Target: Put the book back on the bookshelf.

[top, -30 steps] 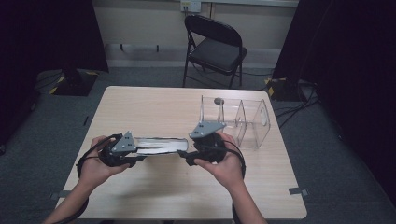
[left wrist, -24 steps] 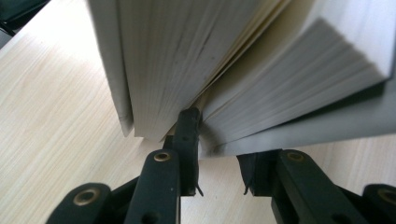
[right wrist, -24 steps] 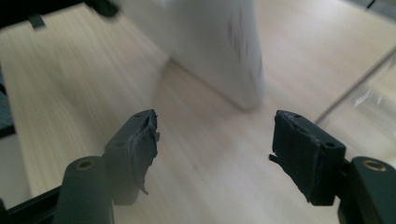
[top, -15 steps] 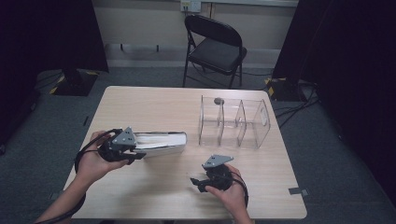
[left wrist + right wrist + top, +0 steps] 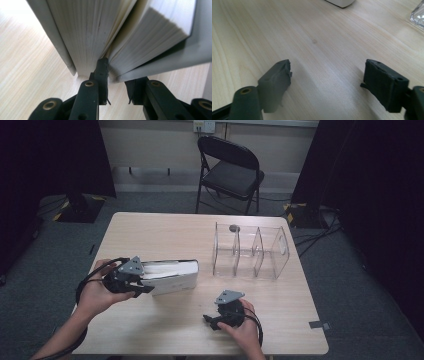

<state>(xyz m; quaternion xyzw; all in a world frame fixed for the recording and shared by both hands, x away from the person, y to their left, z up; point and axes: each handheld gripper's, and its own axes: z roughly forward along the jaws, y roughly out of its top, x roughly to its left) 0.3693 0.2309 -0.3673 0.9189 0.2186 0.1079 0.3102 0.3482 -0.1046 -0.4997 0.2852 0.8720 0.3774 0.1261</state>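
Spanning a dim curtained room, pale wooden table [image 5: 165, 232]; left gripper [image 5: 131, 279] jaws pinching book [image 5: 172, 276], right gripper [image 5: 220, 317] jaws spread.

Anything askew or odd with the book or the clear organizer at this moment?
One thing: the left gripper is clamped on only part of the book, one jaw wedged between the pages, so the page block splays open in a V. The clear organizer stands upright on the table. The right gripper is open over bare wood.

high: above, facing forward-down | gripper views: close, sharing table [image 5: 165, 227]
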